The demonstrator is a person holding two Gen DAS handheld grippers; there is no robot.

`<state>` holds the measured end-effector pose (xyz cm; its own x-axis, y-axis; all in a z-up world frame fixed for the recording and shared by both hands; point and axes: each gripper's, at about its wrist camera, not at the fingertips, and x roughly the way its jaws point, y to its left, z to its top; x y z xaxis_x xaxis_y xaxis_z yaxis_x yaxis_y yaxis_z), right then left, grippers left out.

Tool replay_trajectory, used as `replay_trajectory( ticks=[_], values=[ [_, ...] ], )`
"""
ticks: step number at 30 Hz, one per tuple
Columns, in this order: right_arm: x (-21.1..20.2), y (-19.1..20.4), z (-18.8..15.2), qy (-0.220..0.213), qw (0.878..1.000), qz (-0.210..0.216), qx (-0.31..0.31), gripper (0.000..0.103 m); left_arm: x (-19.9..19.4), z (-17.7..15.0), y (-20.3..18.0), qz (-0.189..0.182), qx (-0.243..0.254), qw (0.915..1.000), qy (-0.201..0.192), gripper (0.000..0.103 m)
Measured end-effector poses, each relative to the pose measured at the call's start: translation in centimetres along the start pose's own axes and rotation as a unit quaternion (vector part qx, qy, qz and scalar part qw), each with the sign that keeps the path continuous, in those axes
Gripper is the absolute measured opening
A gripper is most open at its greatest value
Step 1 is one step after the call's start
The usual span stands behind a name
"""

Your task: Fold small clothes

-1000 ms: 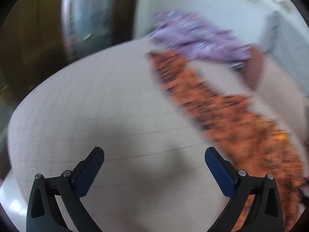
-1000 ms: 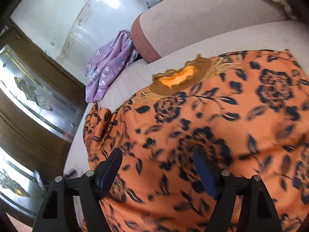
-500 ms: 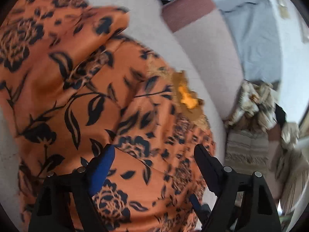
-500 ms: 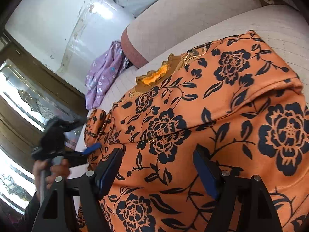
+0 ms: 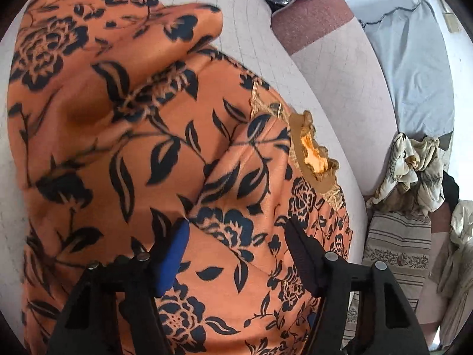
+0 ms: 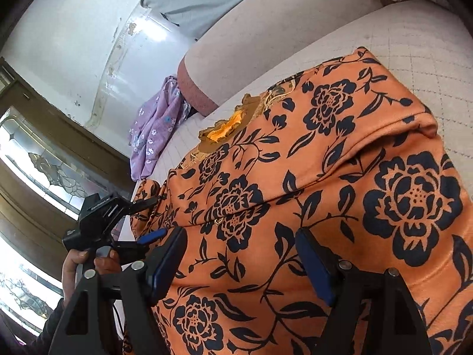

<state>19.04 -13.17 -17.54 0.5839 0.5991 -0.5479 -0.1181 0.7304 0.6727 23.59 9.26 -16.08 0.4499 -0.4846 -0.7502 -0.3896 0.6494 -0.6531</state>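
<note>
Fabric of the orange garment (image 5: 177, 153) is being approached at twelve o'clock by the left gripper (image 5: 236, 230), jaws just narrowing, nothing pinched; the right gripper (image 6: 241, 245) is being held wide, and one single layer should be taken.

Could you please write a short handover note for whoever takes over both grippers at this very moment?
Left gripper: jaws have just been closing over the orange floral garment, cloth between them, pads not yet pressing.
Right gripper: open above the same garment, holding nothing.
The garment lies spread on the pale quilted cushion, neckline towards the backrest; one sleeve is already turned in over the body.
A purple flowered garment lies bunched at the far end, untouched.
Left: finish folding the orange one, then the purple one.
</note>
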Motion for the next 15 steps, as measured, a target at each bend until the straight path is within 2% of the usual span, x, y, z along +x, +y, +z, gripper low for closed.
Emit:
replay_trajectory(
  ticks=[3, 5, 6, 8, 10, 12, 15],
  values=[
    [-0.1, -0.1, 0.0, 0.001, 1.000, -0.002, 0.002, 0.079, 0.5, -0.2, -0.3, 0.006, 0.000, 1.0000, -0.005, 0.069],
    [-0.1, 0.0, 0.0, 0.001, 1.000, -0.004, 0.000, 0.079, 0.6, 0.2, -0.1, 0.002, -0.008, 0.9999, -0.010, 0.065],
    [-0.3, 0.1, 0.0, 0.001, 1.000, -0.005, -0.001, 0.079, 0.7, 0.6, 0.1, 0.006, -0.015, 0.9998, -0.013, 0.044],
    [-0.4, 0.1, 0.0, -0.001, 1.000, -0.007, -0.003, 0.079, 1.0, 1.3, 0.3, 0.042, -0.009, 0.9990, -0.014, 0.005],
    [-0.7, 0.1, 0.0, -0.002, 1.000, -0.011, -0.004, 0.079, 0.5, 1.5, 0.2, 0.051, 0.002, 0.9982, -0.030, 0.004],
    [-0.9, 0.1, 0.1, -0.004, 1.000, -0.017, -0.005, 0.079, -1.3, 0.8, -1.6, 0.072, 0.056, 0.9928, -0.078, 0.004],
    [-1.1, 0.0, 0.5, -0.007, 1.000, -0.027, -0.008, 0.079, -4.3, -1.5, -4.6, 0.090, 0.139, 0.9750, -0.148, 0.004]
  ],
)
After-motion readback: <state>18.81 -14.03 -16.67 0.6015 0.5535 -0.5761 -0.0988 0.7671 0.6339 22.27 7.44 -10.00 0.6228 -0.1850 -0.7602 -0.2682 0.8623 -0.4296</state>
